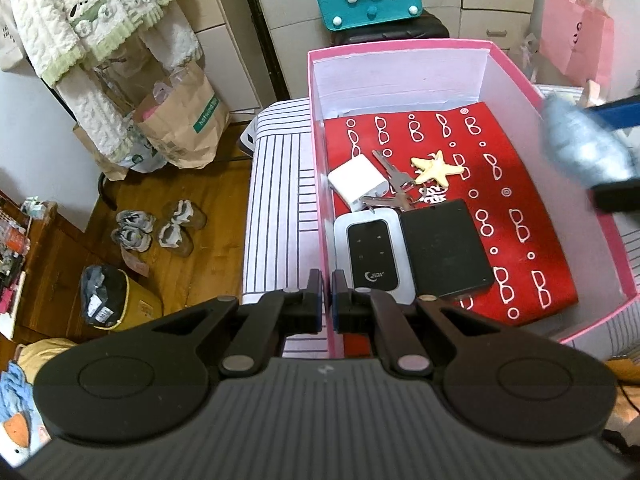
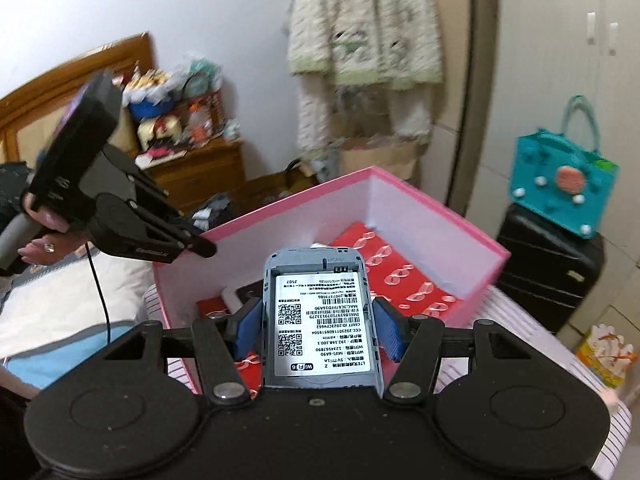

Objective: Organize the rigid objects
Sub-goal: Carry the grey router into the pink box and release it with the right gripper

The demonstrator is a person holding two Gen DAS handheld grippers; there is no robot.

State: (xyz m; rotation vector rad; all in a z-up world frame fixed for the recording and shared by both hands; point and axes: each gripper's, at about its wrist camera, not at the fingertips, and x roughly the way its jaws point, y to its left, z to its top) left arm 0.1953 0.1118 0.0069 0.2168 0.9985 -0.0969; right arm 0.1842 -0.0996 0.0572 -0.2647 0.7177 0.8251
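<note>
A pink box [image 1: 516, 46] with a red patterned liner [image 1: 532, 216] stands on the striped bed. In it lie a white charger [image 1: 358, 179], keys [image 1: 394, 184], a star keyring [image 1: 436, 167], a silver-black pocket router [image 1: 372, 254] and a black card case [image 1: 444, 254]. My left gripper [image 1: 327, 300] is shut on the box's left wall near its front corner. My right gripper [image 2: 316, 330] is shut on a grey wifi device [image 2: 320, 320], label side up, held over the pink box [image 2: 440, 208]; it shows blurred at the right in the left wrist view [image 1: 588, 148].
The striped bedspread [image 1: 280, 200] lies under the box. The wooden floor holds shoes [image 1: 156, 228] and paper bags [image 1: 184, 128]. A teal bag [image 2: 560, 188] sits on a black suitcase [image 2: 548, 272]. A wooden nightstand [image 2: 196, 164] with clutter stands behind the left gripper [image 2: 192, 240].
</note>
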